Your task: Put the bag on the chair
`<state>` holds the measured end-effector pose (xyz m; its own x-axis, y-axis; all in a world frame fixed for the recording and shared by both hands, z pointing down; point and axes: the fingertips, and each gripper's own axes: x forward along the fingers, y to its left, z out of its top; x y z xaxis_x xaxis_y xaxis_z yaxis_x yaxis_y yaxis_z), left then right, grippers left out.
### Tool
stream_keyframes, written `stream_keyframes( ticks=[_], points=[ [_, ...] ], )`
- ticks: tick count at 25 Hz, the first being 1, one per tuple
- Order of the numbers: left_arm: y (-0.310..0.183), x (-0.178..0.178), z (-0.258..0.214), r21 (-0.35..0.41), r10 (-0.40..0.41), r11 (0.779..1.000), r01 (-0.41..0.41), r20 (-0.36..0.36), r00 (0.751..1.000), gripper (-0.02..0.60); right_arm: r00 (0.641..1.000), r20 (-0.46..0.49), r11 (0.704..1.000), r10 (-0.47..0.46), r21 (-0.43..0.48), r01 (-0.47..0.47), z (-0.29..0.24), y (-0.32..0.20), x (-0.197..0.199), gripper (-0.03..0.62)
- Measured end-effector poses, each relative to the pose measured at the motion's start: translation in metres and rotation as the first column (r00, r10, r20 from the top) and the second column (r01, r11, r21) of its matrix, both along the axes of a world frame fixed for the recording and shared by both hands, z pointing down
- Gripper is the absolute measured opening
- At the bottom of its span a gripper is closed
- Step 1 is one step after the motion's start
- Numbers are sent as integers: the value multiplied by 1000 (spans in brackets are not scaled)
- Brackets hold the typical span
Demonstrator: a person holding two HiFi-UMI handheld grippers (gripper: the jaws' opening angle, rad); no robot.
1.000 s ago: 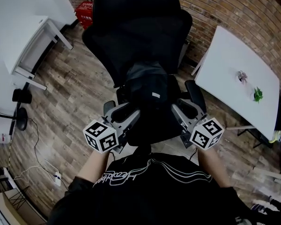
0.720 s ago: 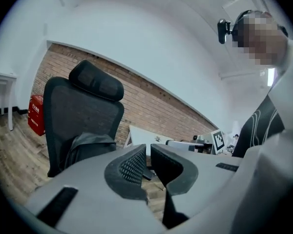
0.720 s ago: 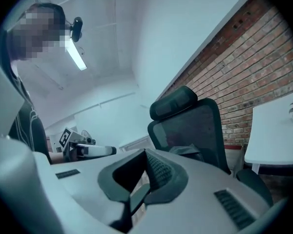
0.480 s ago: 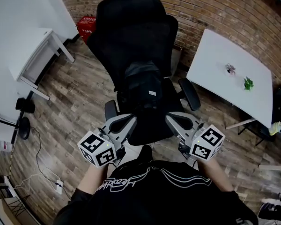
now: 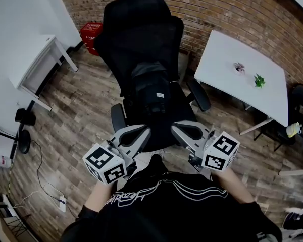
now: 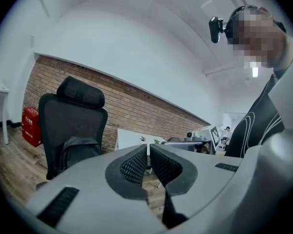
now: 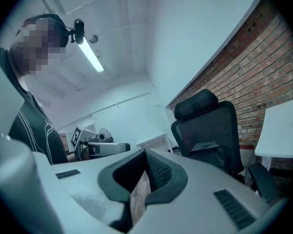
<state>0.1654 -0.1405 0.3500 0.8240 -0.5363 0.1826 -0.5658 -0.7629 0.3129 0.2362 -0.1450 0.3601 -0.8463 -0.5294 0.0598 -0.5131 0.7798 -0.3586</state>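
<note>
Chair [image 5: 141, 34] seat [image 5: 160, 127] front is bare — room there. Bag [image 5: 152, 89] blocks the seat's back; armrests [image 5: 199, 96] hem both sides. Table [image 5: 227, 79] near on the right, desk [image 5: 28, 59] well left — open floor [image 5: 76, 110] between. Red crate [image 5: 91, 34] behind the chair by the brick wall [image 5: 217, 9].

The bag [image 5: 152, 92] is black and soft. It stands upright in the middle of the seat of the chair [image 5: 136, 32], leaning back against the backrest, with a small pale label on its front. The chair is a black mesh office chair with a headrest and two armrests.
</note>
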Motion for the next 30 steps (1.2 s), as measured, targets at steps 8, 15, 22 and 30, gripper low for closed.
stream_keyframes(
  ticks=[8, 15, 22, 30],
  points=[
    [17, 2, 2, -14, 12, 1000, -12, -13, 1000, 43, 997, -62, 998, 56, 15, -55, 5, 8, 6, -5],
    [27, 0, 1, 11, -1, 1000, 1, 10, 1000, 43, 996, -44, 997, 78, 10, -78, 4, 19, 6, -5],
    [36, -4, -1, 6, -22, 1000, 22, 11, 1000, 43, 997, -43, 998, 64, 13, -63, 0, 26, 4, -5],
    [39, -14, 21, -1, -59, 998, 59, 47, 997, 43, 997, -50, 998, 57, -19, -58, 20, 32, -5, -5]
  ],
)
